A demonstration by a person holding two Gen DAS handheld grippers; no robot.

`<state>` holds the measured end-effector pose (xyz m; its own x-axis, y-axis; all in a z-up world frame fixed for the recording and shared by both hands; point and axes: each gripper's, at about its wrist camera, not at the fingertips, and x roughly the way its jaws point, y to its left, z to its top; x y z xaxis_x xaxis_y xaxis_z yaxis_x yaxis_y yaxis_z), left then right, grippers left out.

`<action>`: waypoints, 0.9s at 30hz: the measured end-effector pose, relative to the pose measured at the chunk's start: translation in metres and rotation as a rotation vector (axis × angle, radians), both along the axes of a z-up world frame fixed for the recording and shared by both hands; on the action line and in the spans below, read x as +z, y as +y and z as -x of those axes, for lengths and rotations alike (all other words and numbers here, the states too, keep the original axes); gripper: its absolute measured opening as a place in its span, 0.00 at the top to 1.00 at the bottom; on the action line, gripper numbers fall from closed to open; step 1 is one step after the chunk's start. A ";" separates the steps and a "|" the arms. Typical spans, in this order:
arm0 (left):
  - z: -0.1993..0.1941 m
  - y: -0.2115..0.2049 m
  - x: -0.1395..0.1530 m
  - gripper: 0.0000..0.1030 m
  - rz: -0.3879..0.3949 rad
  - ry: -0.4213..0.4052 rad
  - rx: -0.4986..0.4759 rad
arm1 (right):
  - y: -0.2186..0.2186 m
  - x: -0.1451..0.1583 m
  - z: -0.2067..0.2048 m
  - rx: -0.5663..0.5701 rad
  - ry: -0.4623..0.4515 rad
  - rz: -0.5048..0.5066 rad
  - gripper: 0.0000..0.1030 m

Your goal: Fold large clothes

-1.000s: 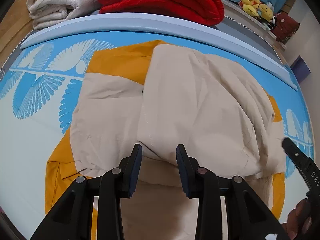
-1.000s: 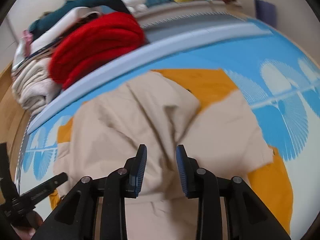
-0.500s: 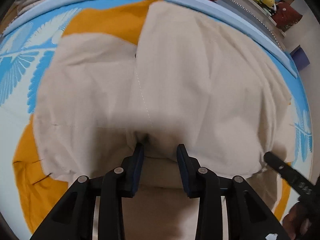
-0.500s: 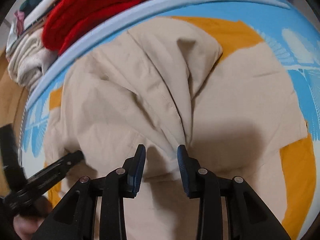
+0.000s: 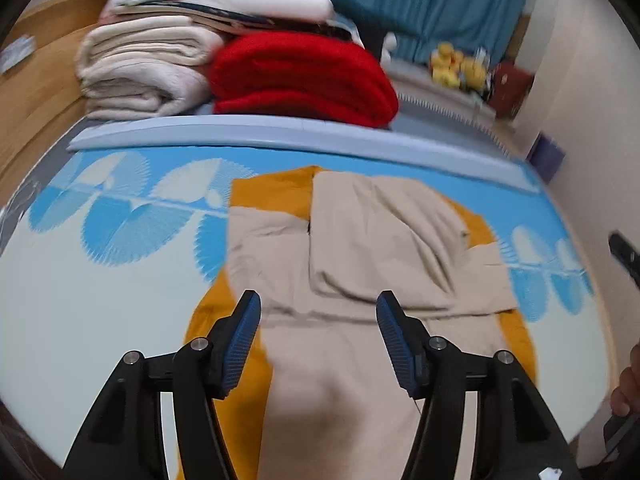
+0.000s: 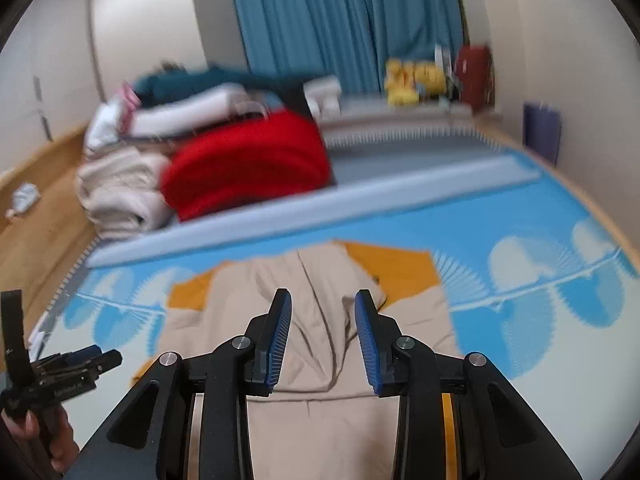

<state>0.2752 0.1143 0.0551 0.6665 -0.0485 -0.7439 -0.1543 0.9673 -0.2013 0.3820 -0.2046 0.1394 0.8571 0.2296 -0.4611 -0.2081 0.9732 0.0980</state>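
Observation:
A large beige and mustard-orange garment [image 5: 360,248] lies partly folded on the blue patterned mat [image 5: 120,216]. It also shows in the right wrist view [image 6: 320,300]. A beige flap is folded over its middle. My left gripper [image 5: 318,320] is open and empty, raised above the garment's near part. My right gripper [image 6: 323,320] is open and empty, raised above the same garment. The left gripper also shows at the lower left of the right wrist view [image 6: 72,364].
A stack of folded clothes stands beyond the mat's pale blue raised edge [image 5: 280,132]: a red blanket [image 5: 300,76], cream blankets [image 5: 140,72] and white and teal items above. Yellow plush toys [image 6: 412,76], blue curtains [image 6: 344,20] and a wooden floor [image 6: 36,216] lie beyond.
Both grippers have let go of the beige fold, opened wide, and pulled back and up from the garment. The folded flap now lies flat on it.

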 end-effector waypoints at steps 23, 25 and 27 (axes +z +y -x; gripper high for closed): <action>0.214 0.089 -0.101 0.86 0.185 0.195 0.179 | -0.208 -0.165 0.181 -0.298 0.459 -0.053 0.77; 0.211 0.101 -0.129 0.89 0.211 0.263 0.227 | -0.217 -0.180 0.170 -0.333 0.509 -0.082 0.72; 0.205 0.112 -0.147 0.85 0.293 0.321 0.238 | -0.221 -0.198 0.155 -0.358 0.588 -0.076 0.70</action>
<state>0.0706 0.2259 -0.0920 0.4243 -0.1603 -0.8912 -0.4626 0.8077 -0.3655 0.2266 -0.4251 -0.0587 0.4988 0.0292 -0.8662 0.2329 0.9581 0.1664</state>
